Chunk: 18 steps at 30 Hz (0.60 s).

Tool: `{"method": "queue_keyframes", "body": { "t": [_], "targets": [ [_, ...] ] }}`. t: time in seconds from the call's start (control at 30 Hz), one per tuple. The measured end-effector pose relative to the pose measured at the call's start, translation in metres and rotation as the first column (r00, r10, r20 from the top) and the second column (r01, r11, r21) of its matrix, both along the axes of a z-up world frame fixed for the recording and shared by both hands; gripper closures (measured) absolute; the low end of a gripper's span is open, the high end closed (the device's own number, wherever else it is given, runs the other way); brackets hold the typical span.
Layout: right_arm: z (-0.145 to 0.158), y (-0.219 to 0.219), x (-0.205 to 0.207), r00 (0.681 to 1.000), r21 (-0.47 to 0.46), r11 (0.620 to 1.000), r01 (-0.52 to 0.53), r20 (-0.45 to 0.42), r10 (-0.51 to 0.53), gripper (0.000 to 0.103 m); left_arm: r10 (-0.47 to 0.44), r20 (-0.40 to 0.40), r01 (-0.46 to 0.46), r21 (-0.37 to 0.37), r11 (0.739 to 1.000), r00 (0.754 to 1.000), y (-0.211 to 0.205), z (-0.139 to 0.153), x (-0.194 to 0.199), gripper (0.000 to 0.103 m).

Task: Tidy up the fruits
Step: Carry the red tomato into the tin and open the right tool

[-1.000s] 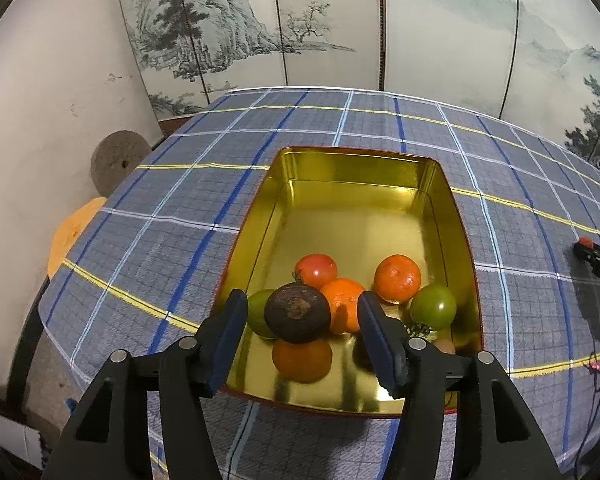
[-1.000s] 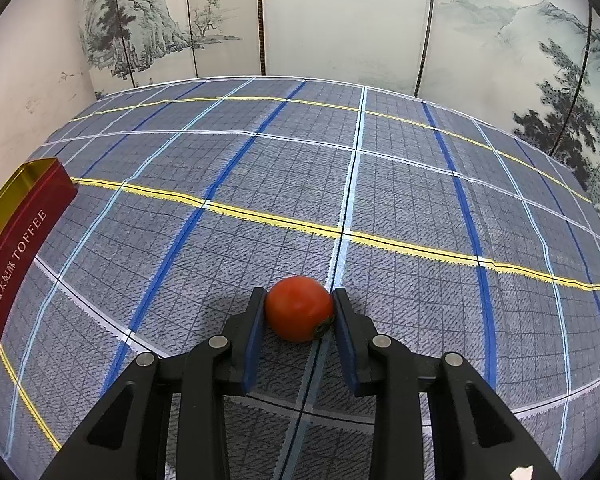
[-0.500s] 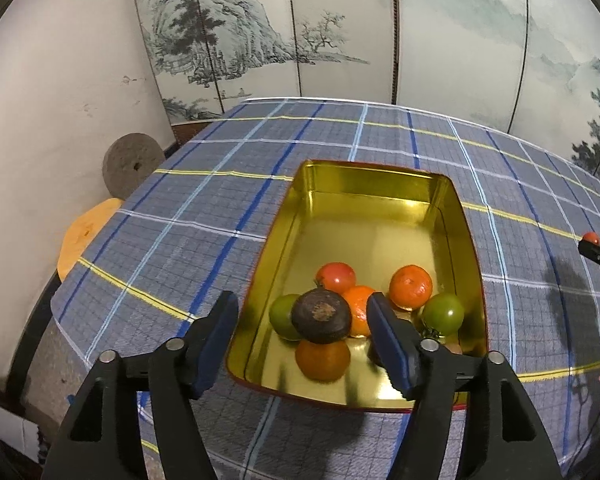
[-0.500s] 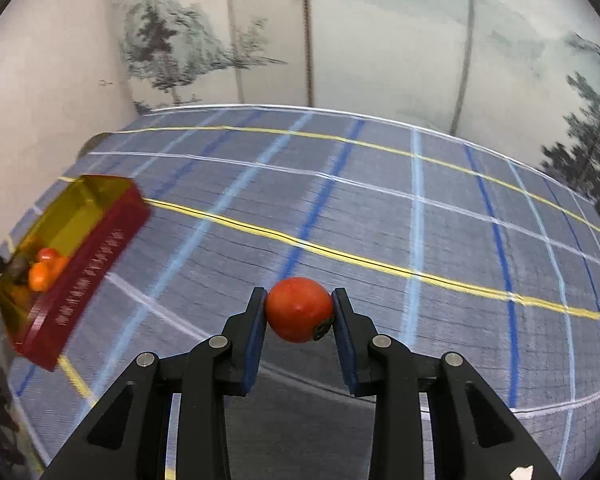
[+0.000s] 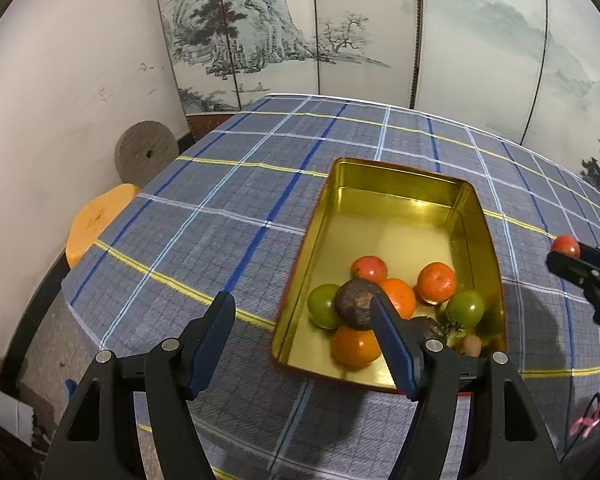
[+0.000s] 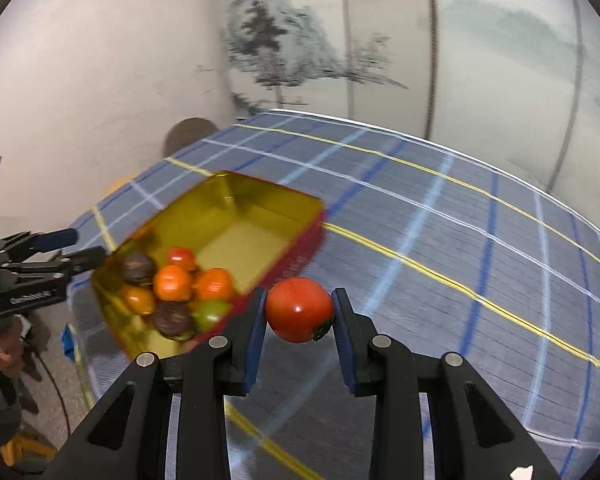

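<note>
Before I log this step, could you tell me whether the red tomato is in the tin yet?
Not yet: the round red tomato is clamped in the right tongs beside the gold tin.

The tablecloth (image 5: 228, 216) is grey-blue plaid, crossed by dark blue, white, pale blue and yellow lines. The tin (image 5: 396, 200) is shiny gold inside and red outside. In it lie orange tangerines (image 5: 436, 282), a red tomato (image 5: 369, 269), green tomatoes (image 5: 465, 309) and a dark brown, mottled round fruit (image 5: 356, 304). The right gripper (image 6: 300, 316) is black with blue pads and carries a glossy red tomato (image 6: 298, 308) with a dark green calyx. The left gripper (image 5: 304, 344) is black with blue pads too. The folding screen (image 5: 340, 32) is pale, painted with grey ink mountains and pines. On the left, an orange stool (image 5: 96, 224) and a grey-brown stone disc (image 5: 146, 156) against an off-white wall.
</note>
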State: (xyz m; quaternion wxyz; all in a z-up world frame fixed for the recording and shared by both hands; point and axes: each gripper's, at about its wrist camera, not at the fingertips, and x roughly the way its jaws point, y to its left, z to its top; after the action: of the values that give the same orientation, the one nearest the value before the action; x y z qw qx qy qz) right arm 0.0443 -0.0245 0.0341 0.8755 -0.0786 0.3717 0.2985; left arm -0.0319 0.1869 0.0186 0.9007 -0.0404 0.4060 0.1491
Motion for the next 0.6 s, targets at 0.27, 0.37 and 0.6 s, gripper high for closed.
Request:
{"method": "queue_keyframes", "body": {
  "t": [0.27, 0.37, 0.6],
  "targets": [
    [-0.008, 0.055, -0.013, 0.994, -0.011, 0.994, -0.109, -0.018, 0.109, 0.073, 0.034, 0.000, -0.034, -0.009, 0.999, 0.999, 0.014, -0.001, -0.010, 0.033],
    [-0.013, 0.071, -0.015, 0.990, -0.021, 0.990, -0.138, -0.026, 0.138, 0.073, 0.049, 0.001, -0.049, -0.013, 0.999, 0.999, 0.022, -0.002, -0.014, 0.033],
    [-0.028, 0.096, -0.018, 0.985, -0.042, 0.985, -0.167, -0.046, 0.165, 0.073, 0.072, -0.009, -0.072, -0.015, 0.997, 0.997, 0.032, -0.005, -0.021, 0.033]
  ]
}}
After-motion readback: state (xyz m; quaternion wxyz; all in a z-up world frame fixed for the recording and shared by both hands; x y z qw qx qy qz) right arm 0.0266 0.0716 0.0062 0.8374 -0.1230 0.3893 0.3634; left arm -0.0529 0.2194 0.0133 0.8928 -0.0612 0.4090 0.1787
